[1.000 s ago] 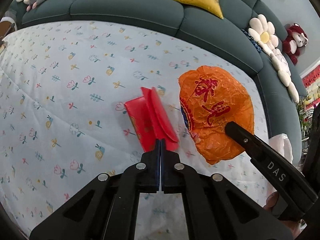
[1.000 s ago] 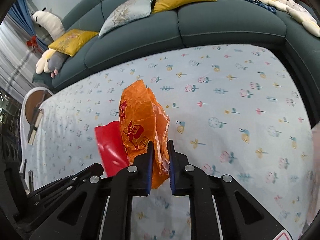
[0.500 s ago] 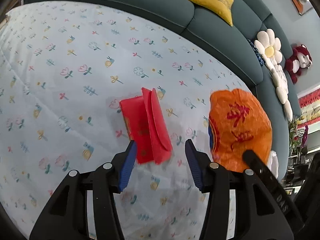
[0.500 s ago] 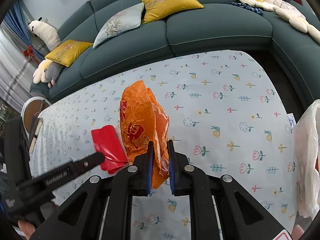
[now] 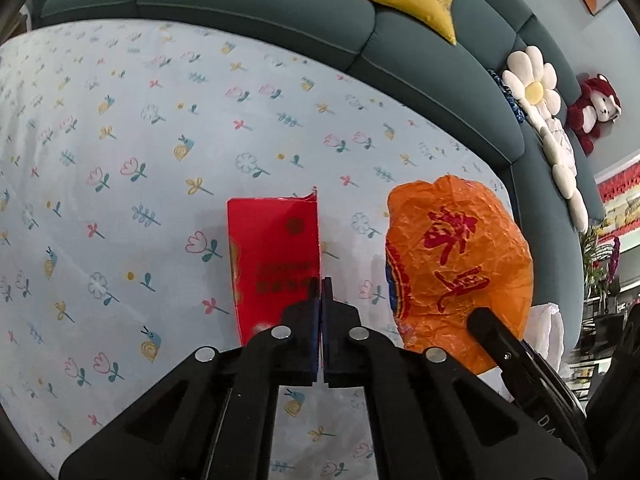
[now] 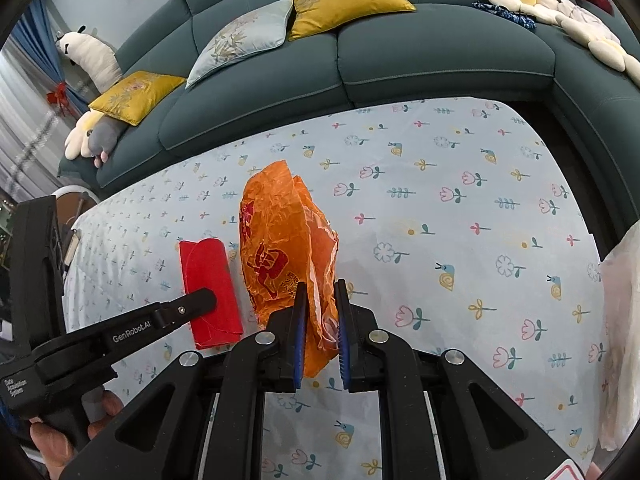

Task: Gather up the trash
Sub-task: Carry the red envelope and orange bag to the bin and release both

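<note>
L gripper reclosed on red packet edge.

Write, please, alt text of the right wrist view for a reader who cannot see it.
The right gripper is shut on a crumpled orange plastic bag with red print, above a pale blue floral cloth. Left of it, the left gripper touches a flat red paper envelope; a dark teal sofa stands behind.

I am seeing open flowered cloth lying right of the crinkled orange plastic bag; the teal sofa is blocking beyond.
</note>
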{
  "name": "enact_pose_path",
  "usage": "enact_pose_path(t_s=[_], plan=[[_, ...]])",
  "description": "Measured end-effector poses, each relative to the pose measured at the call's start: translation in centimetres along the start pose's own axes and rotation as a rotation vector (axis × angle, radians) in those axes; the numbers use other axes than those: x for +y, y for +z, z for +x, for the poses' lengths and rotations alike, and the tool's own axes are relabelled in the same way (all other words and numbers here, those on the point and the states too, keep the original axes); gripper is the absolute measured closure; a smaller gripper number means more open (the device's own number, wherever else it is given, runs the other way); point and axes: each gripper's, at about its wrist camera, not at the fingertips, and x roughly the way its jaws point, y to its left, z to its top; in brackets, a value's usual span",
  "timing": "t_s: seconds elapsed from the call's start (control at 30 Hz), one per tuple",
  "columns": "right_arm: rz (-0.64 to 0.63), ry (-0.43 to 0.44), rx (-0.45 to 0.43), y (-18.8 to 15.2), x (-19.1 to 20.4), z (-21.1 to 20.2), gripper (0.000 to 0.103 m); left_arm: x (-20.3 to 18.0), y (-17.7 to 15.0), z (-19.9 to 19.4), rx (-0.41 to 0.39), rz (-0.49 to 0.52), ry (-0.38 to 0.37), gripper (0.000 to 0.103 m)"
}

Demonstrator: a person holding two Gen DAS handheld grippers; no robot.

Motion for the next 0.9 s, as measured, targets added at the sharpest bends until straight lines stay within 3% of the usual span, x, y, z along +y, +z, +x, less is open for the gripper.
enact_pose_path(t_s=[0.53,0.9], plan=[[0.048,0.000,-0.121,0.1,-2.5,-8.1,0.090,-7.0,-2.4,-5.9,-0.077,0.133,-0.025,0.103],[0.088,-0.004,-0.179,-1.8,-4.6,-13.0,0.090,-10.4,-5.7,-8.9,-0.100,0.217,-0.034,0.103]])
